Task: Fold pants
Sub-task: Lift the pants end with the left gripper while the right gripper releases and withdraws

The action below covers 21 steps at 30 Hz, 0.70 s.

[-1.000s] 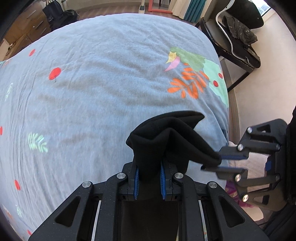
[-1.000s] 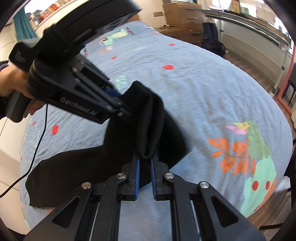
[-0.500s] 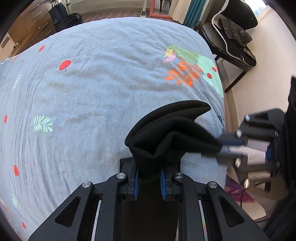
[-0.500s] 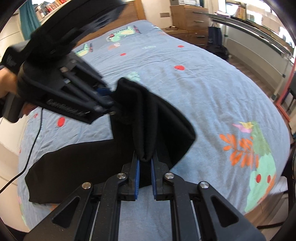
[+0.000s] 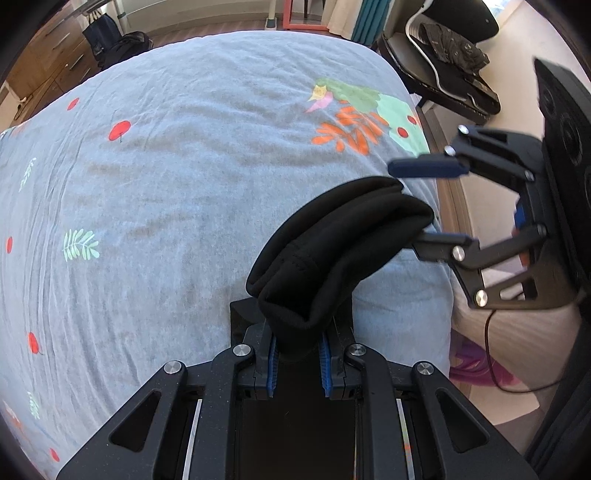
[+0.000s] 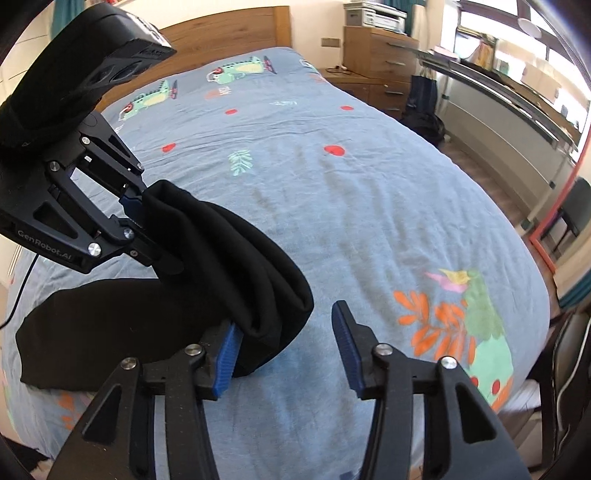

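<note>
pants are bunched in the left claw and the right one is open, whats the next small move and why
Probably back the right claw clear of the fabric. Its jaws stand wide apart, and the black pants only drape against its left pad, so it no longer holds them. The left claw is shut on the bunched edge, with the rest trailing on the blue bedsheet. Once clear, the right claw could regrasp elsewhere.

I see a blue bed (image 5: 184, 177) printed with leaves and red dots; a black chair (image 5: 448, 70) beside it; a wooden dresser (image 6: 380, 66) near the headboard (image 6: 229, 31).
</note>
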Each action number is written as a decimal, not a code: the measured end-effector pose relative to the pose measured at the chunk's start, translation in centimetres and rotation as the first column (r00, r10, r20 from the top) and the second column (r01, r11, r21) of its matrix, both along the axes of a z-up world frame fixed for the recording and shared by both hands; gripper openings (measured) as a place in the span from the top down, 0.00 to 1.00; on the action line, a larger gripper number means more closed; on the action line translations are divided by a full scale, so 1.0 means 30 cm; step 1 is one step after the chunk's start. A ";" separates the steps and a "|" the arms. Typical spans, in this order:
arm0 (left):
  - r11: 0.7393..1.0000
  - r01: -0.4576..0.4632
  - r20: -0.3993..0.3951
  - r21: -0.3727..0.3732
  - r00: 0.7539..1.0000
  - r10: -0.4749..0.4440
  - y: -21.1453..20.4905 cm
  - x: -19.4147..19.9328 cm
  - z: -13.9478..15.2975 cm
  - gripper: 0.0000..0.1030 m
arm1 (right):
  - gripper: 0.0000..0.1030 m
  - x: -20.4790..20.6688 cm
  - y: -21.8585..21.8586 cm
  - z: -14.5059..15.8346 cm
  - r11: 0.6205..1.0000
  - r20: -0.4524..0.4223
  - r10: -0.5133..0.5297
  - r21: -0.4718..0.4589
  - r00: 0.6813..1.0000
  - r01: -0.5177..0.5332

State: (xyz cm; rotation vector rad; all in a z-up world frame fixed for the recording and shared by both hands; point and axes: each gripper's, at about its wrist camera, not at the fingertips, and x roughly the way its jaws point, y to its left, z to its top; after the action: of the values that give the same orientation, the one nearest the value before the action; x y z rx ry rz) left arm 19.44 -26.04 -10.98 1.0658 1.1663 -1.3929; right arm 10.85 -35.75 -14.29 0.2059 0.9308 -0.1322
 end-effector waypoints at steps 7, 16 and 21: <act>0.998 0.053 0.002 0.022 0.999 -0.053 0.016 -0.012 -0.005 0.86 | 0.57 0.027 -0.026 -0.027 0.991 0.022 0.078 0.103 0.997 -0.080; 0.997 0.055 0.013 0.050 0.998 -0.056 0.019 -0.017 -0.014 0.86 | 1.00 0.037 -0.008 -0.024 0.991 -0.010 0.079 0.105 0.997 -0.077; 0.997 0.038 0.018 0.063 0.999 -0.039 0.036 -0.013 -0.012 0.87 | 1.00 0.038 0.032 0.003 0.996 -0.050 0.052 0.073 0.997 -0.048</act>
State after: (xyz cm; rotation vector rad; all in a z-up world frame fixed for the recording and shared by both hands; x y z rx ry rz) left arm 19.04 -24.96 -11.33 1.1492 1.1878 -1.3801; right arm 12.00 -34.78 -14.19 0.2465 0.9925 -0.0576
